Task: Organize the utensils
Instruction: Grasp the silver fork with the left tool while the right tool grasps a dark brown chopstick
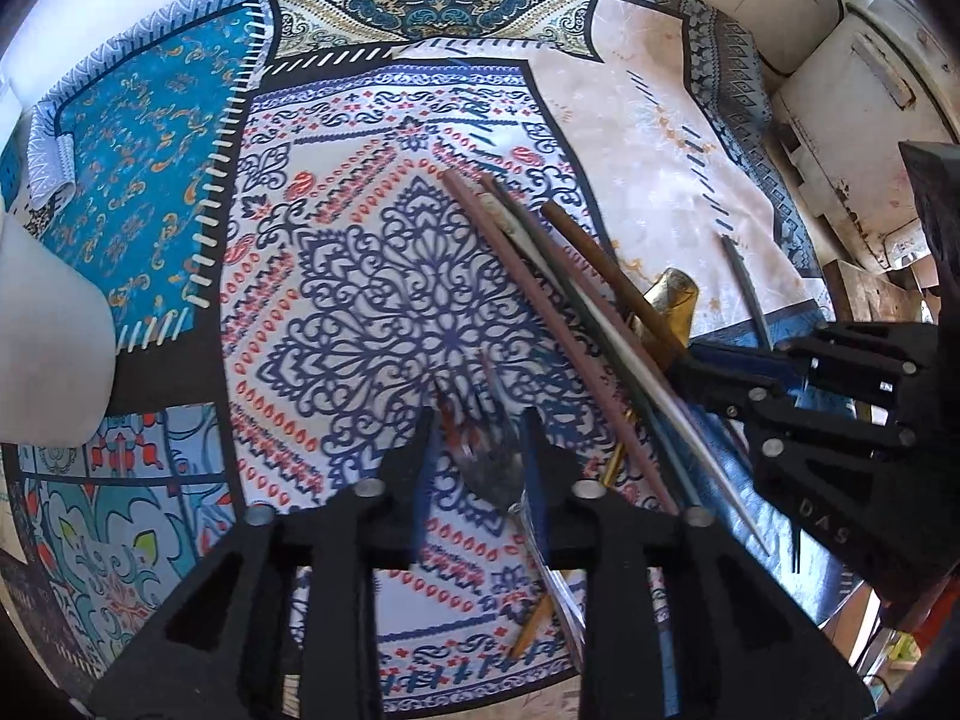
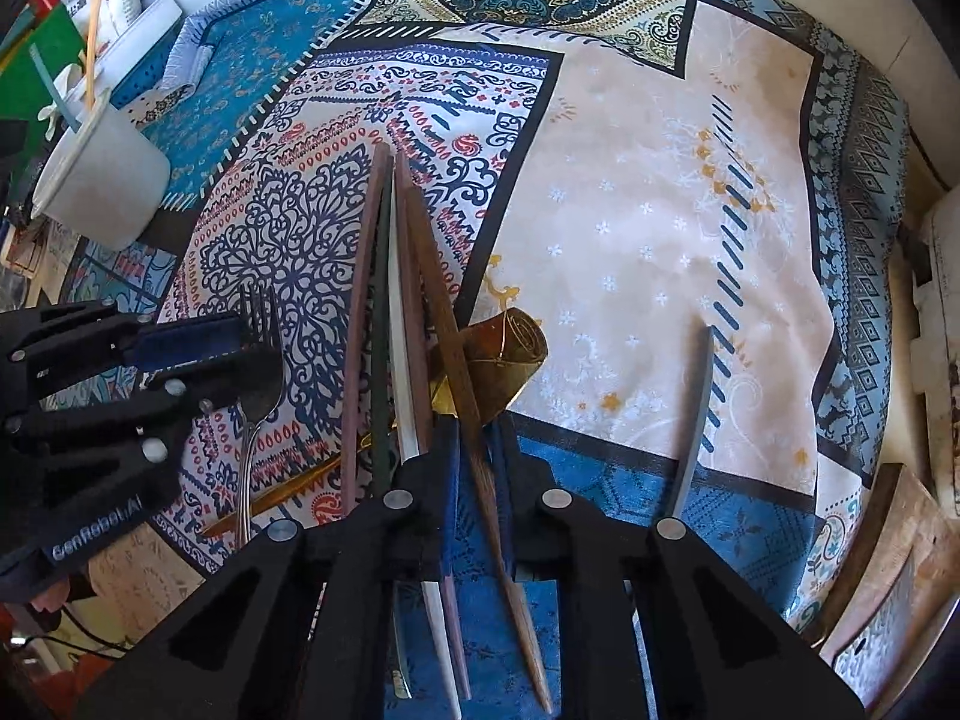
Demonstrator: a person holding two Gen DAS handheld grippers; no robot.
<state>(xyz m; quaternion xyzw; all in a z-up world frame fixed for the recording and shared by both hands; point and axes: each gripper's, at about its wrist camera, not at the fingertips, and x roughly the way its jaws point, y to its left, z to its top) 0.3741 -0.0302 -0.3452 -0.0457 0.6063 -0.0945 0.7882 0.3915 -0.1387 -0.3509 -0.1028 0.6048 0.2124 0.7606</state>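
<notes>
Several chopsticks [image 2: 414,276] fanned lengthwise, tips away, fork [image 2: 259,354] tines up

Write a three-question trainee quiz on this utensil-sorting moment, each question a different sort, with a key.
1. True or false: the left gripper holds a fork.
2. Multiple choice: the right gripper is closed on (A) a spoon, (B) a brown chopstick, (C) nothing.
3. Fill in: the white cup at the far left of the right wrist view already holds ____ thin sticks.

Key: 1 true. 2 B; the other chopsticks lie beside it on the patterned tablecloth, and one grey chopstick lies apart to the right. 3 two.
</notes>
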